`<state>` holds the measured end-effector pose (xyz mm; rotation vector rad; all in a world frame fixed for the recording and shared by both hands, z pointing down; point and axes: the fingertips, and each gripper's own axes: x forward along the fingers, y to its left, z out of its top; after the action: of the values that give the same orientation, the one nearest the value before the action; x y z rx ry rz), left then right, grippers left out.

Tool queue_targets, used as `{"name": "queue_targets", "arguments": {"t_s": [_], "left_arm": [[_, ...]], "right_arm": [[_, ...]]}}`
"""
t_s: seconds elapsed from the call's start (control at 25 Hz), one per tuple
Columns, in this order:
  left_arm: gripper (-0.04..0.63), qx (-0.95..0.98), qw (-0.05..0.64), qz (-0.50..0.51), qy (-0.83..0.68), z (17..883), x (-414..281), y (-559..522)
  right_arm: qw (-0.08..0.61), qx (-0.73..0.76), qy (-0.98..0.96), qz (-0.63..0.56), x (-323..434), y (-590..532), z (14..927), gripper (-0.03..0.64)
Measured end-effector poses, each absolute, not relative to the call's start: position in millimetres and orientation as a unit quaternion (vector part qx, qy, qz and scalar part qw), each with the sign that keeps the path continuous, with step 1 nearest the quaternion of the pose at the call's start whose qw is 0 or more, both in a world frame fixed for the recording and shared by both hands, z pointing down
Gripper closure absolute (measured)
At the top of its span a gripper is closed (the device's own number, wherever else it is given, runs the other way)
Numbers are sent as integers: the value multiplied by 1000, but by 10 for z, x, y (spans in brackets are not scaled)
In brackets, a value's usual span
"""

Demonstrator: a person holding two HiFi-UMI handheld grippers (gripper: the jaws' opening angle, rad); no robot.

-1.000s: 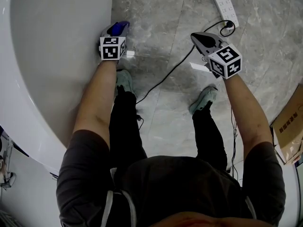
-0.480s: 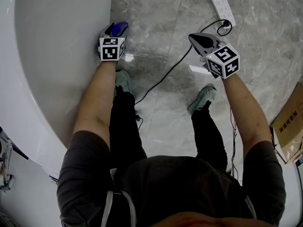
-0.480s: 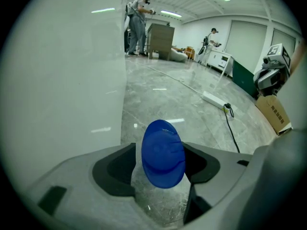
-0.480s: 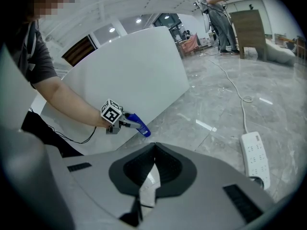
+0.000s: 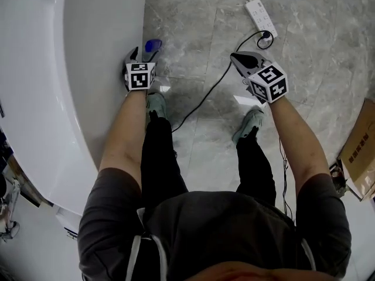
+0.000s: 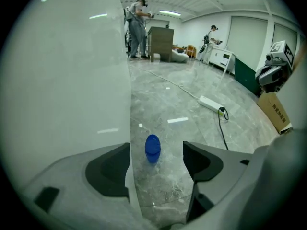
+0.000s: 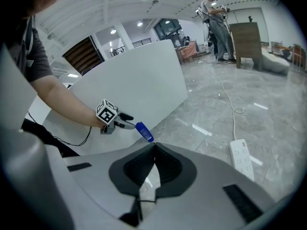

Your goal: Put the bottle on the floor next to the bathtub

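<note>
A small blue bottle (image 5: pixel 153 44) stands on the grey marble floor right beside the white bathtub (image 5: pixel 88 51). My left gripper (image 5: pixel 141 56) sits just behind the bottle, its jaws opening. In the left gripper view the bottle (image 6: pixel 152 148) shows upright a little beyond the spread fingertips, with neither pad touching it. From the right gripper view, the bottle (image 7: pixel 145 132) leans at the tips of the left gripper (image 7: pixel 125 122), beside the tub wall (image 7: pixel 144 75). My right gripper (image 5: pixel 237 58) hangs over the floor to the right, jaws shut and empty (image 7: pixel 153 145).
A white power strip (image 5: pixel 261 17) and its black cable (image 5: pixel 205 98) lie on the floor between the grippers. The person's shoes (image 5: pixel 155 104) stand just behind the left gripper. A cardboard box (image 5: pixel 360 151) is at the right edge. People stand far off.
The left gripper's jaws have spread and drawn back a little, and the blue bottle now stands free ahead of them. The right gripper has barely moved.
</note>
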<state>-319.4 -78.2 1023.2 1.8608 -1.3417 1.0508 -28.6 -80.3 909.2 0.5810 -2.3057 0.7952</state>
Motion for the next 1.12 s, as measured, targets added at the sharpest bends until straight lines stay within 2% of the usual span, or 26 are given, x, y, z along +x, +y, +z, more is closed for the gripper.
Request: {"name": "queue_targets", "arguments": {"t_s": [0.24,0.4,0.68,0.88,1.12], "left_arm": [[278,721,308,384,-488,9083,-2895,-712],[278,749,308,382,-445,8025,-2432,-434],[288,812,242,339,-408,5809,-1864,-639],[347,849,191,283,-403,4312,-1715,-653],[423,892,134,195,-384,2906,-1576,-535]], "right_arm": [[293,256,-870,303,-63,-781,7989,624],[281,265,-871,302,153,-677,6943,624],[258,294,-882,263,449,-753,4939,624],[222,326,-888,236,620,-676,3710,624],[199,339,-899,191,737,-579,2691,624]]}}
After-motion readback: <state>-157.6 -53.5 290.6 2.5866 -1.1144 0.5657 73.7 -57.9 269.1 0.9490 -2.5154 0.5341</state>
